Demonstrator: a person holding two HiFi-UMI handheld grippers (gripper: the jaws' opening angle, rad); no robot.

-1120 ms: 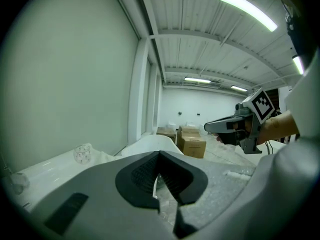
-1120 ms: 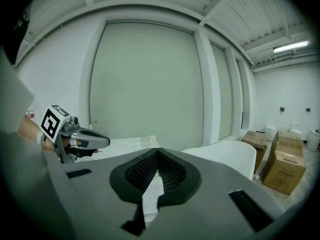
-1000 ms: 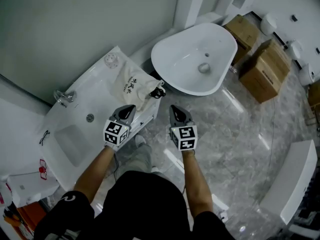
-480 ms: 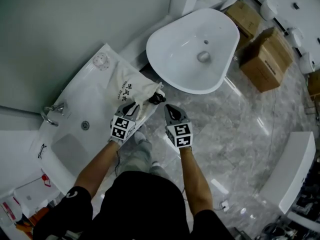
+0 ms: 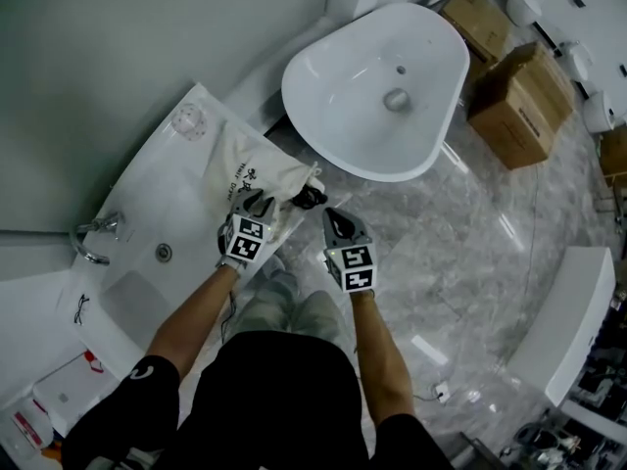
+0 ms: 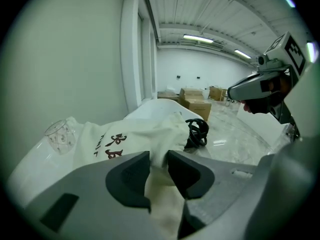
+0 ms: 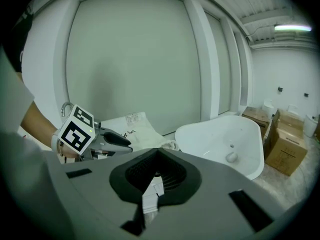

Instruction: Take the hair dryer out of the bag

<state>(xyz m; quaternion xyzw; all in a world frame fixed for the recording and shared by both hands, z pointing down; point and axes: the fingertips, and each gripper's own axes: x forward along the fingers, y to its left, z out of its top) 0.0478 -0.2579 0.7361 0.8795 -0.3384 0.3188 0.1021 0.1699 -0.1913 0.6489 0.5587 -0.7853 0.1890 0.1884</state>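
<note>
A soft, creased cream cloth bag [image 5: 253, 169] printed with dark characters lies slumped on the glossy white bench [image 5: 147, 213]. A black coiled cord [image 5: 310, 198] spills from its gathered mouth, and the body of the hair dryer cannot be seen. The left tool [image 6: 159, 159] has just been opening and its dark jaws stand apart with a fold of the bag's cloth between them, while the right tool [image 7: 156, 164] hangs near the bag's mouth, its ribbed jaws closed together on nothing.
</note>
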